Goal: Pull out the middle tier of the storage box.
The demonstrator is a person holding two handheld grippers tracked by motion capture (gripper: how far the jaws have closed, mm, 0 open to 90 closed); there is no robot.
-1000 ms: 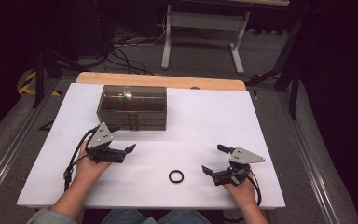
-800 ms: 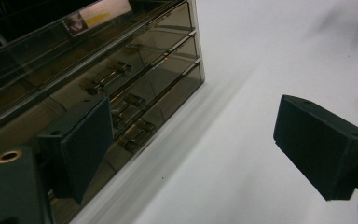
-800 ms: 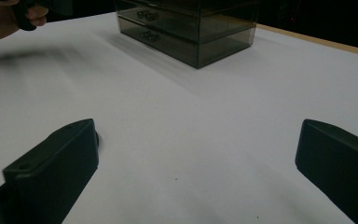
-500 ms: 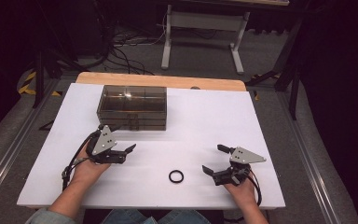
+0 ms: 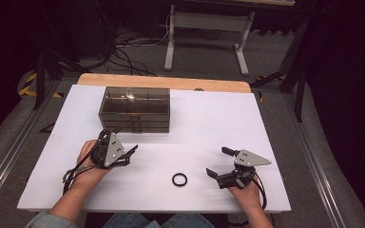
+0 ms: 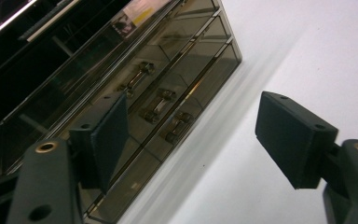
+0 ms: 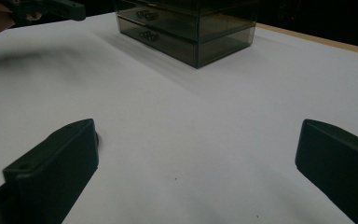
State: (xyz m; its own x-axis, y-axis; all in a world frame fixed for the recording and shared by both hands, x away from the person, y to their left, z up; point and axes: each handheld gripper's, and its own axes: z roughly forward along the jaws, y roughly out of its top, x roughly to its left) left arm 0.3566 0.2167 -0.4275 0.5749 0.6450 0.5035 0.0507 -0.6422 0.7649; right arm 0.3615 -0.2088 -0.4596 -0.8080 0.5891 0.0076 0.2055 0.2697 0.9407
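Note:
A smoky see-through drawer box [image 5: 134, 108] stands at the back left of the white table [image 5: 209, 123]. My left gripper [image 5: 129, 156] hovers just in front of it, tipped on its side. Its jaws are open and have just been closing, with nothing between them. In the left gripper view the left gripper [image 6: 196, 100] looks at the drawer box [image 6: 186, 42] and its small drawer handles [image 6: 156, 106]. A black ring [image 5: 179, 179] lies near the front edge between the hands. My right gripper [image 5: 216, 161] rests open to the right of the ring; in the right gripper view the right gripper [image 7: 199, 128] holds nothing.
The table's wooden back edge [image 5: 171, 81] runs behind the box. A white metal stand [image 5: 204, 28] and cables [image 5: 123, 47] are on the floor beyond. In the right gripper view, the drawer box [image 7: 186, 28] is far ahead and the left gripper [image 7: 51, 8] is at top left.
The left gripper has rolled a little in the hand and its jaws stand narrower. The right gripper and the ring have not moved.

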